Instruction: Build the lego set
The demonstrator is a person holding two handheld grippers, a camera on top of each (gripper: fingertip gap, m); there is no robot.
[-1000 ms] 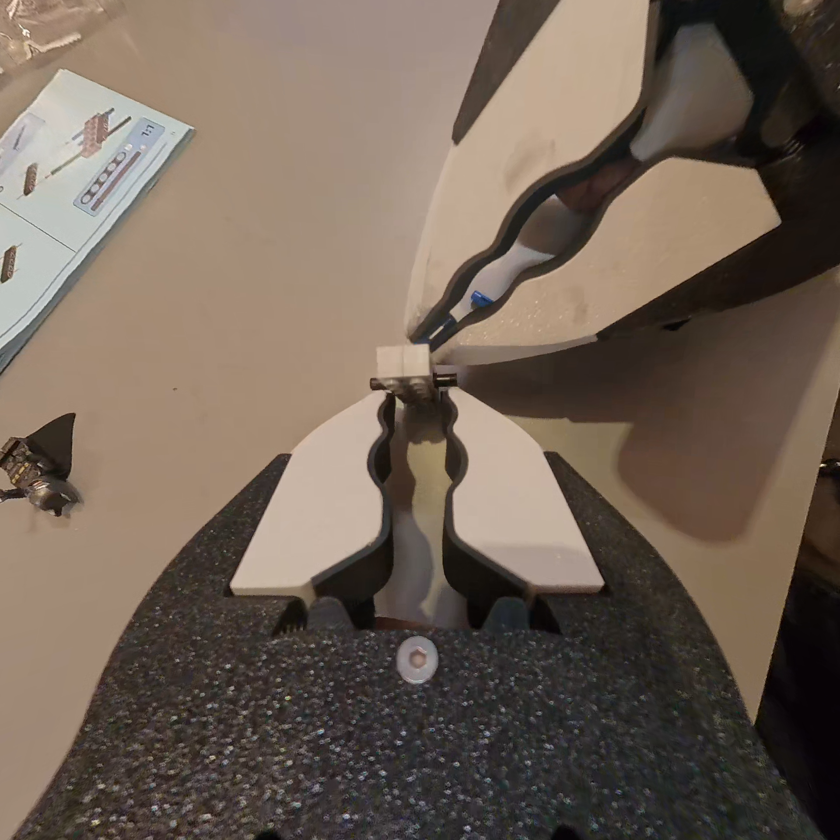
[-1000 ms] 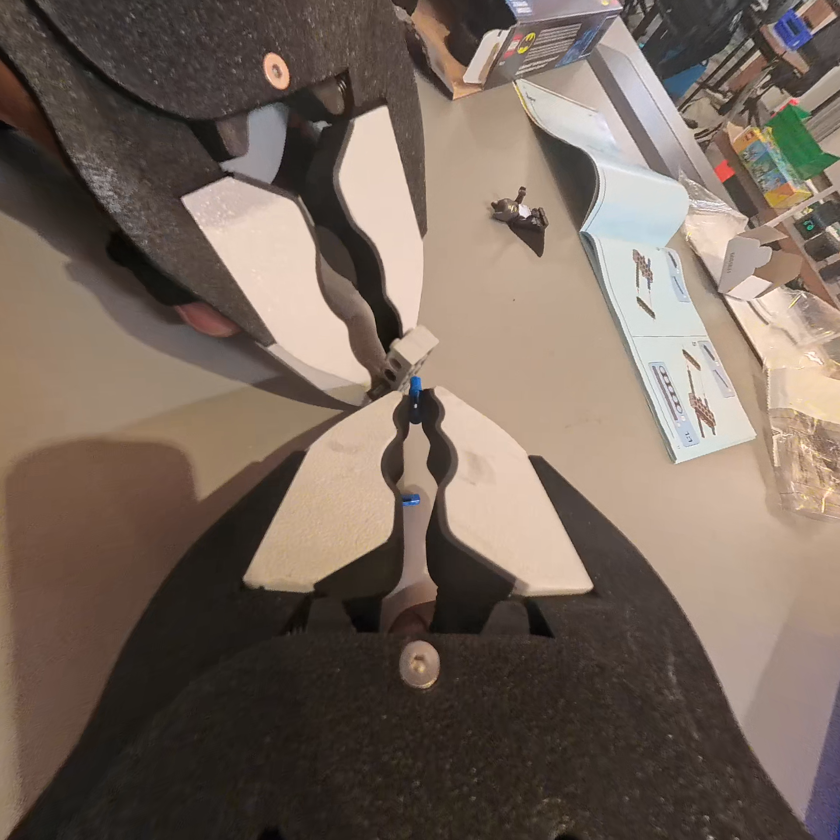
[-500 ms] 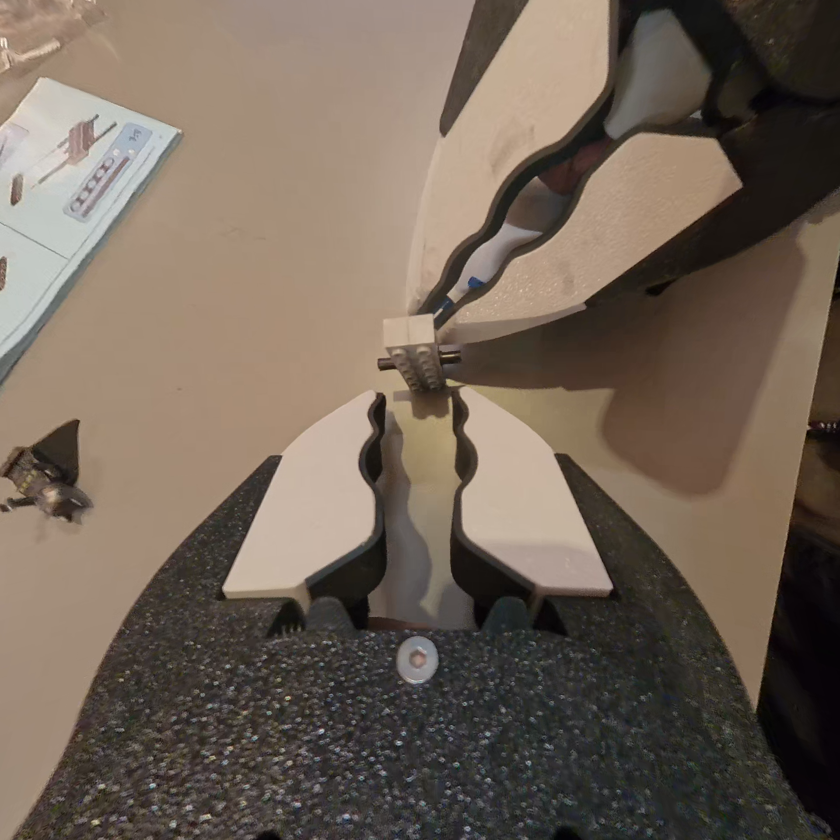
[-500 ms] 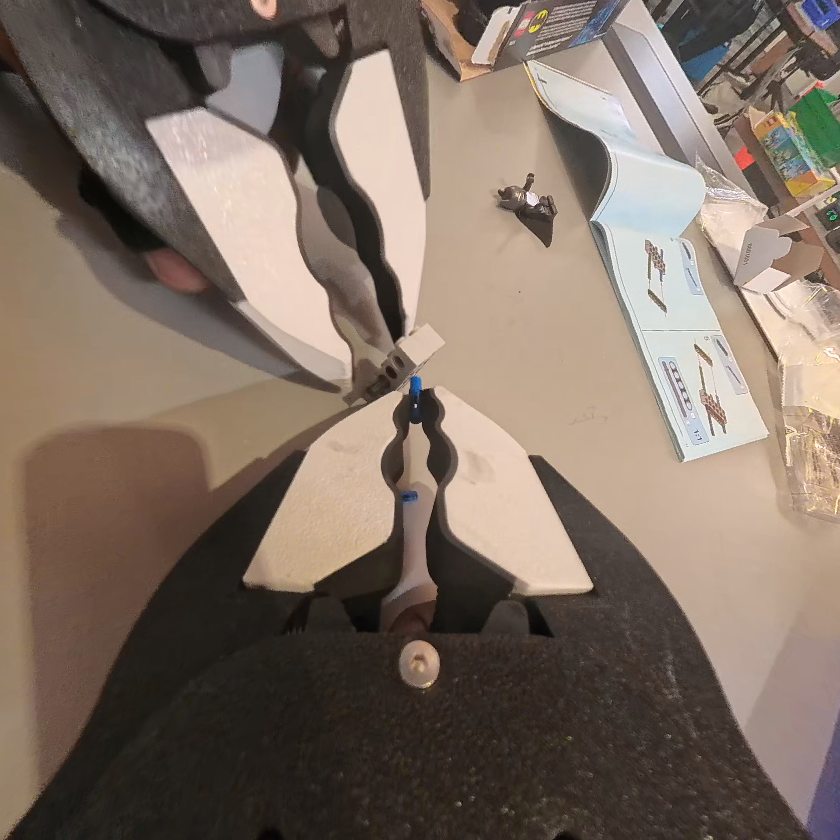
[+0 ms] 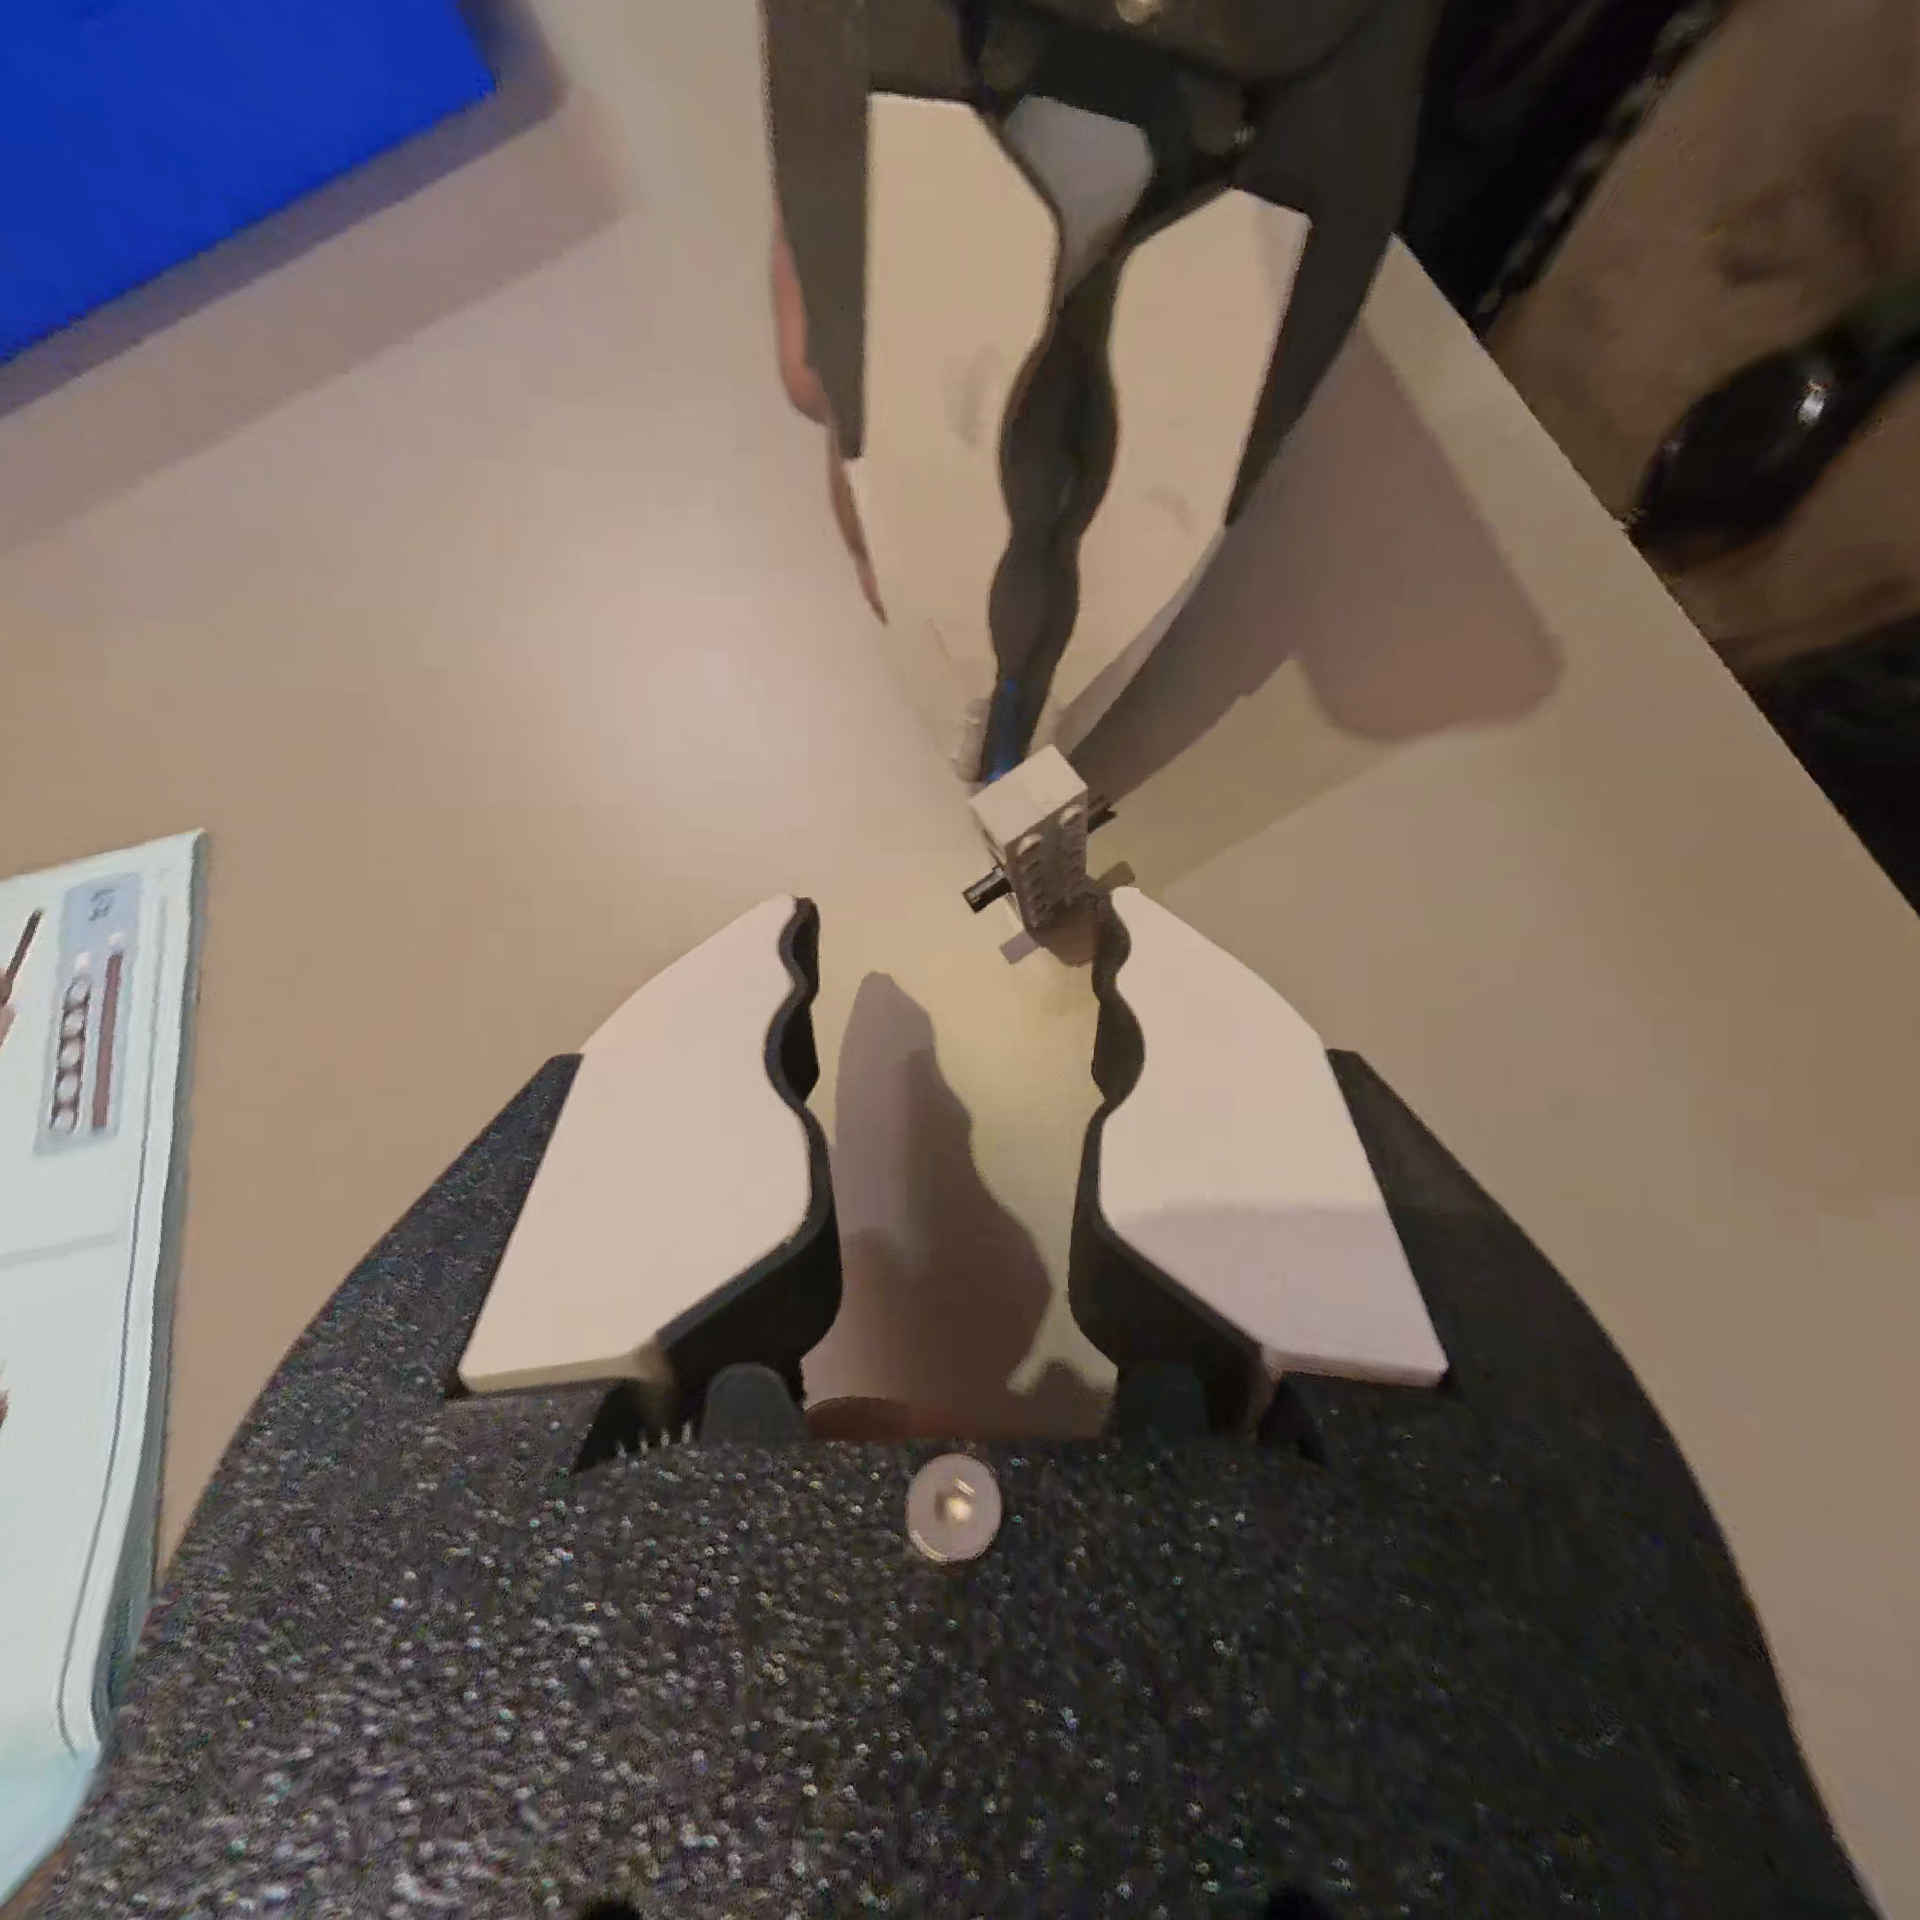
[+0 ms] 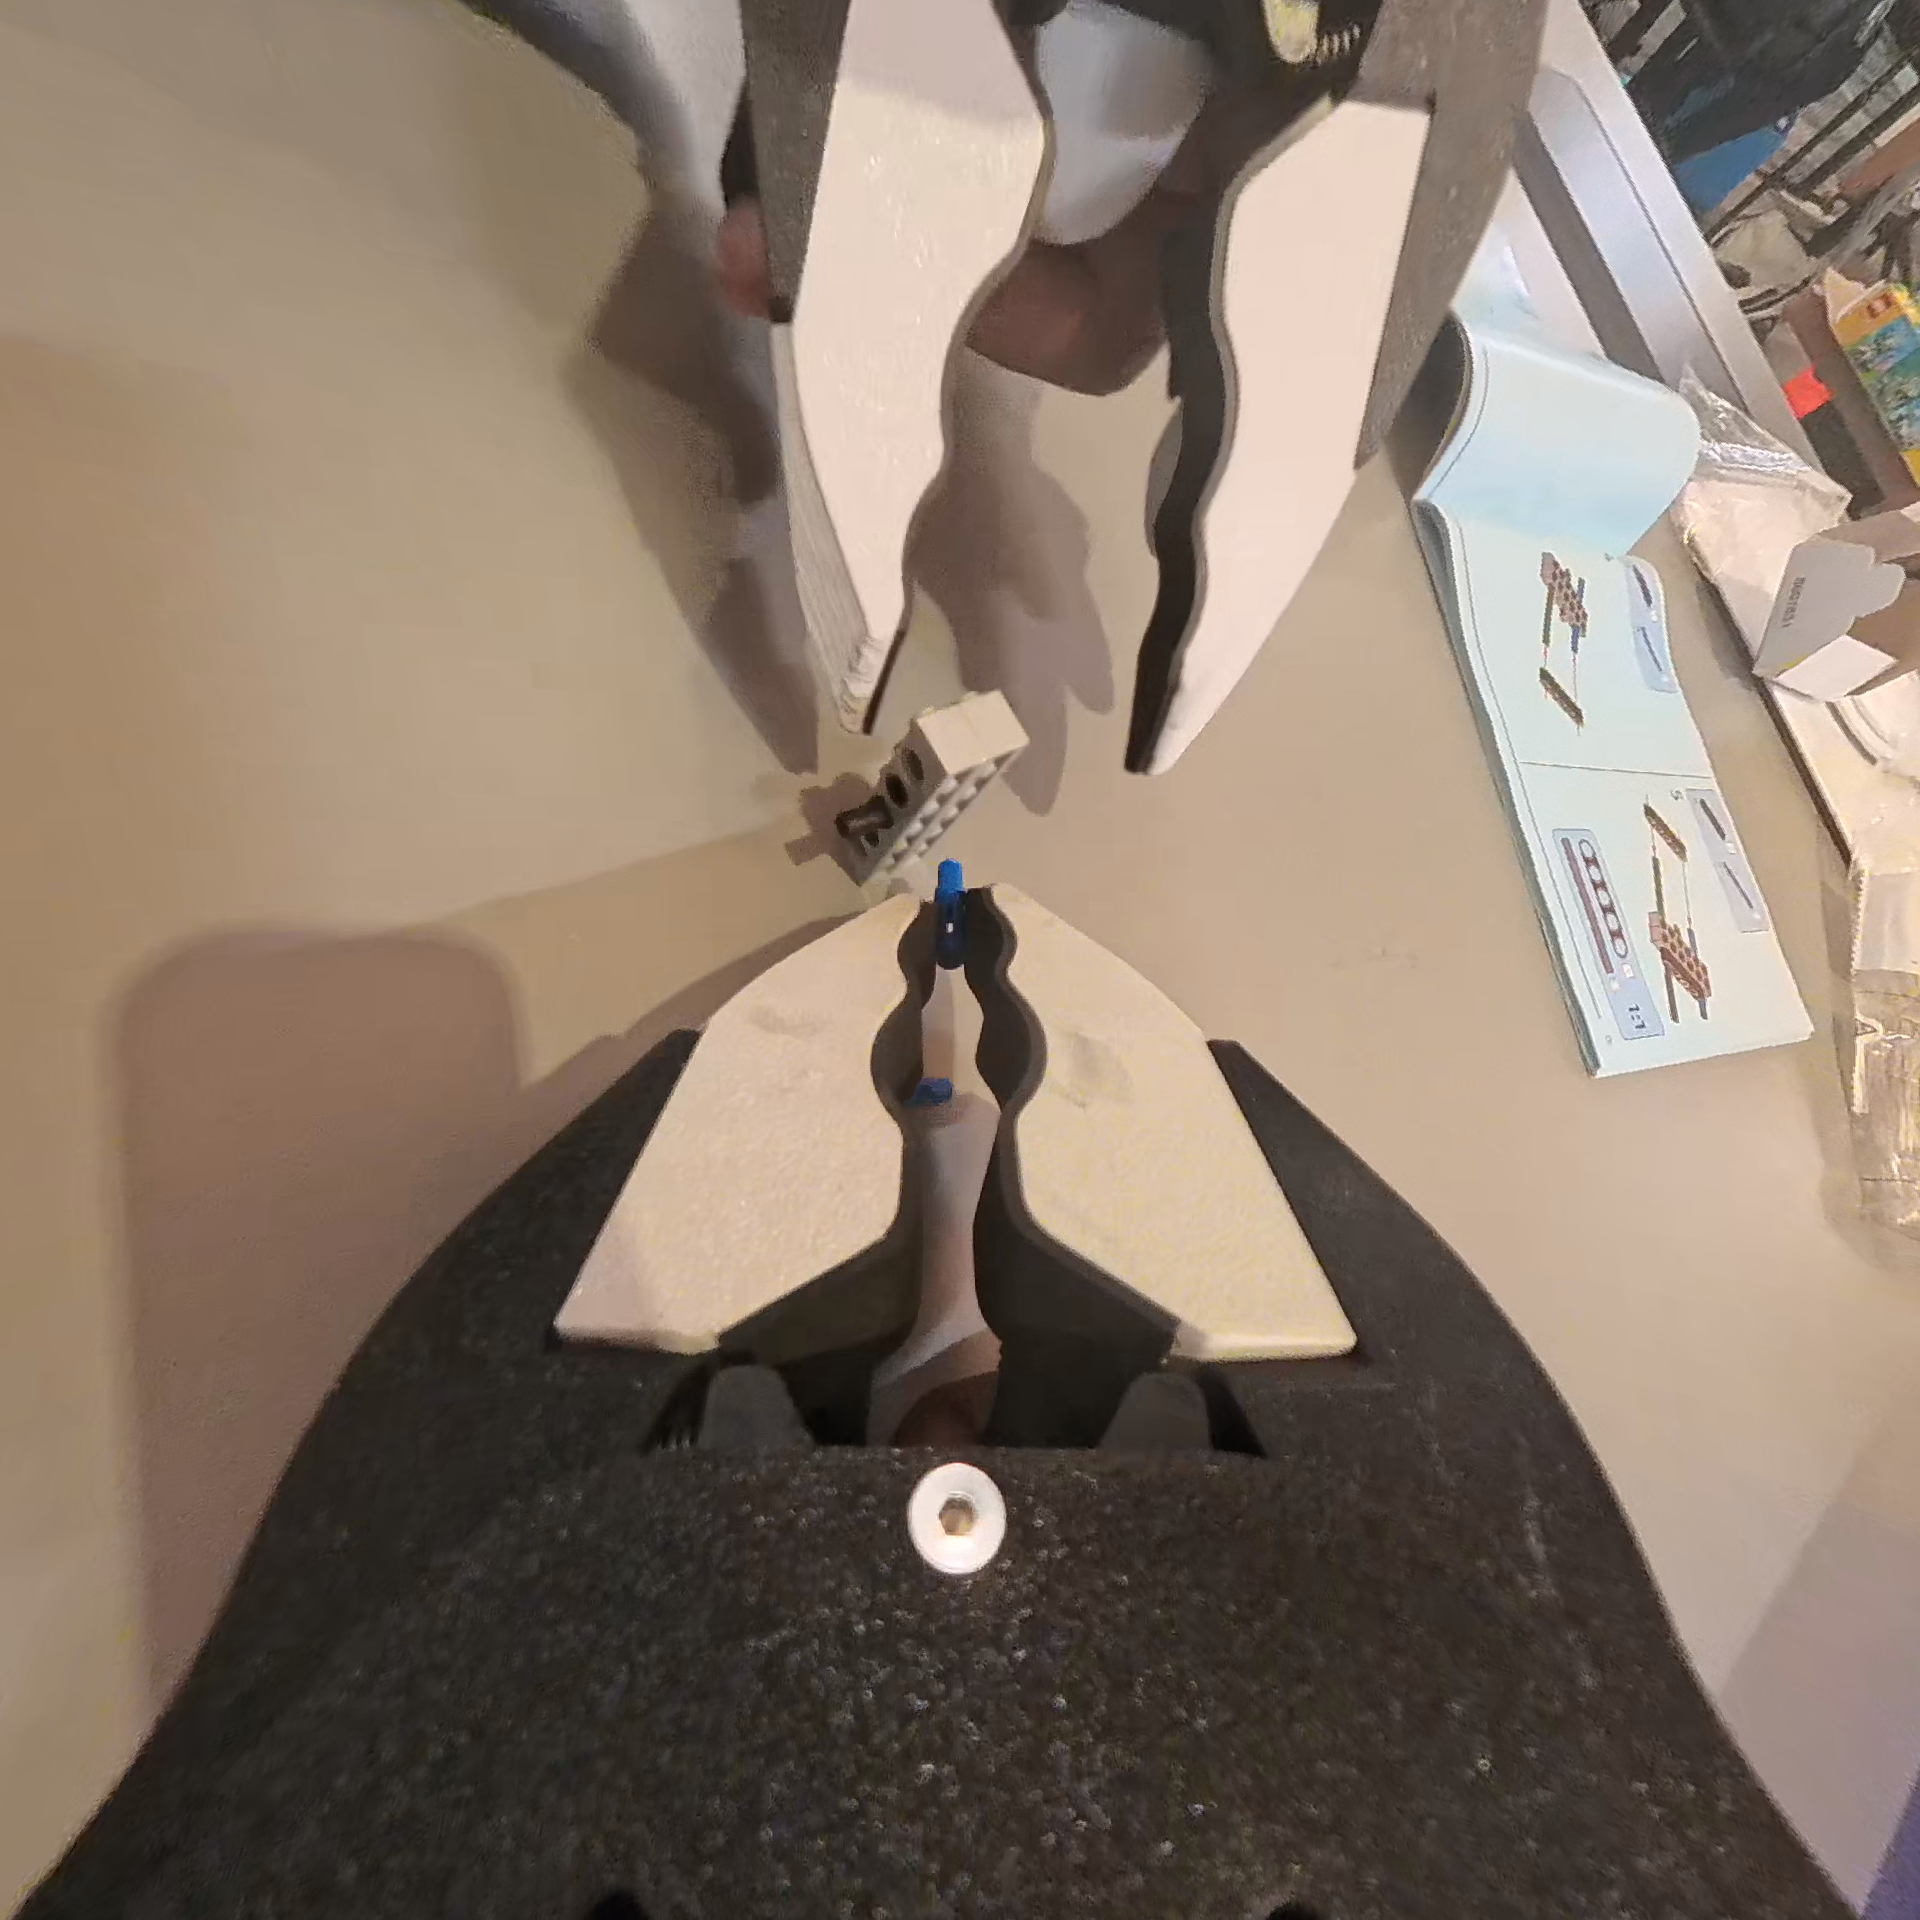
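My left gripper (image 5: pixel 956 914) is open, with nothing pressed between its pads. A small grey studded brick (image 5: pixel 1039 842) with a dark pin through its side sits tilted just ahead of my left gripper's right fingertip (image 5: pixel 1132 935). In the right wrist view the brick (image 6: pixel 920 795) lies below the left gripper's spread fingers (image 6: pixel 883 416). My right gripper (image 6: pixel 951 904) is shut on a small blue pin (image 6: pixel 948 914) that sticks out of its tips, close to the brick's studded face. A second blue piece (image 6: pixel 928 1091) shows deeper between its fingers. In the left wrist view the right gripper (image 5: pixel 1013 748) points down at the brick.
The beige table (image 5: pixel 520 623) has an edge close on the right (image 5: pixel 1558 665). A light-blue instruction booklet (image 6: pixel 1621 810) lies open to the right and also shows in the left wrist view (image 5: pixel 94 1143). Clear plastic bags (image 6: pixel 1881 1091) and a white cardboard box (image 6: pixel 1839 613) lie beyond it. The grippers are tip to tip, or close to it.
My left gripper's jaws opened wide and let go of the grey brick, which now sits off its right fingertip. Both views swung round. The right gripper kept hold of the blue pin.
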